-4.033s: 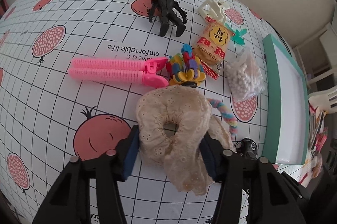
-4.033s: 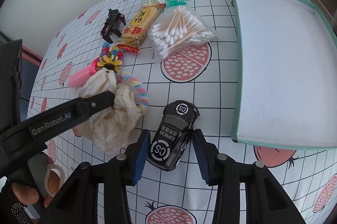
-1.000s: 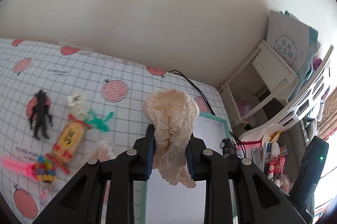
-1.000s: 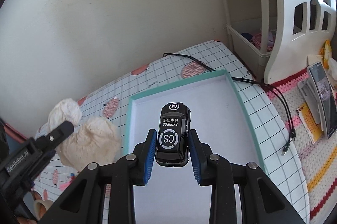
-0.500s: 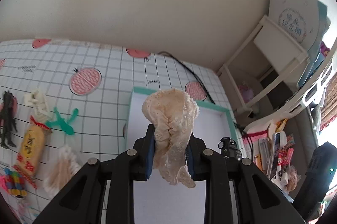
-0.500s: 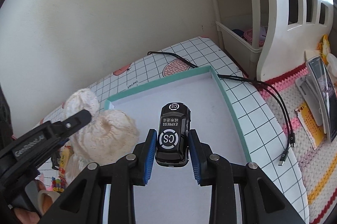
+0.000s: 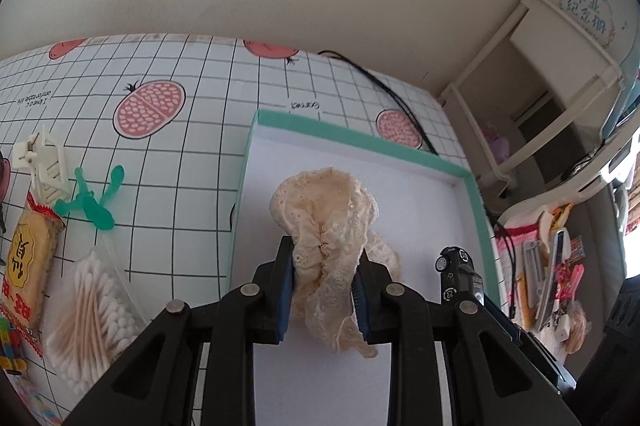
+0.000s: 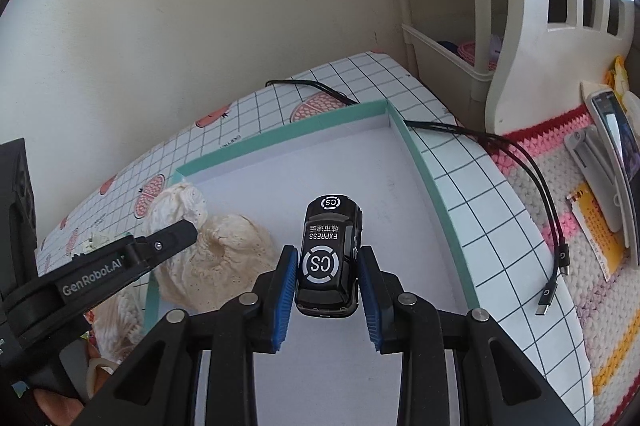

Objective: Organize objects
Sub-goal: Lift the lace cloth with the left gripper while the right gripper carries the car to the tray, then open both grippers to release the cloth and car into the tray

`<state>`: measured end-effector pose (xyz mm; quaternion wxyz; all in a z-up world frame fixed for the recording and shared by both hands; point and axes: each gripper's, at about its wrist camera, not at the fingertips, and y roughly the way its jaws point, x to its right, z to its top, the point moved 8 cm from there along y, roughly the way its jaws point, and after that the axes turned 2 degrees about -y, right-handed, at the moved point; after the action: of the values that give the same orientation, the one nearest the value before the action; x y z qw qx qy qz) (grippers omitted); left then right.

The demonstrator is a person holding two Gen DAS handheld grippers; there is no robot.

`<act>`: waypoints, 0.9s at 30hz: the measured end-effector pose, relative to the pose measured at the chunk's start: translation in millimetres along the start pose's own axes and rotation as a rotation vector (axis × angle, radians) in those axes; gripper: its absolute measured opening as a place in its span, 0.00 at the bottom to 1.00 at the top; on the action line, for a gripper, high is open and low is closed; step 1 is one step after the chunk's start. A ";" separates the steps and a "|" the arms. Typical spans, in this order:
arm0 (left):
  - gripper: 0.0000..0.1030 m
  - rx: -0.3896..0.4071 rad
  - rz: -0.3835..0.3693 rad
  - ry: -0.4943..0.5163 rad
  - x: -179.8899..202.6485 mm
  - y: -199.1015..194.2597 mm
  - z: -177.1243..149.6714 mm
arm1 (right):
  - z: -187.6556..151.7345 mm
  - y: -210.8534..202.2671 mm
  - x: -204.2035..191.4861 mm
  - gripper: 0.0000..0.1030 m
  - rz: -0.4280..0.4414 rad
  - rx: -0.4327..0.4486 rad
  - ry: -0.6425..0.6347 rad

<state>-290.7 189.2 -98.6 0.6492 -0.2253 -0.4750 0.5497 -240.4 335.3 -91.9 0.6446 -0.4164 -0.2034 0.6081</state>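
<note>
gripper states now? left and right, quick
Left hand-held gripper: closed on the cream lace scrunchie.
Right hand-held gripper: closed on the black toy car.

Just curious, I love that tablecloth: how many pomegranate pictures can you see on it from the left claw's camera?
4: one large left of the tray, two at the back edge, one behind the tray. Others may be hidden.

- Small black toy car (image 8: 329, 258): "CS" in white rings, "EXPRESS" on its roof.
- Black left gripper (image 8: 132, 258): "GenRobot.AI" along its finger.
- Pomegranate-print grid cloth (image 7: 192, 74) on the desk: "comfortable life", upside down.
</note>
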 end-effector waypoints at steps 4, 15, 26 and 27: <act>0.26 -0.018 0.030 0.012 -4.4 5.2 -4.6 | -4.9 6.7 -0.1 0.31 -0.012 -0.028 -0.011; 0.30 -0.048 0.057 0.011 -13.4 11.0 -10.8 | -12.1 12.3 -0.6 0.31 -0.031 -0.054 -0.016; 0.40 -0.050 0.075 0.021 -18.1 -5.2 -10.8 | -6.4 5.2 -0.7 0.32 -0.036 -0.035 -0.017; 0.41 -0.052 0.072 0.014 -19.5 -9.1 -10.4 | -4.9 3.4 -1.9 0.32 -0.034 -0.030 -0.020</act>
<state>-276.0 170.8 -103.0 0.6262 -0.2629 -0.4763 0.5585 -239.1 331.8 -96.8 0.6465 -0.4163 -0.2262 0.5980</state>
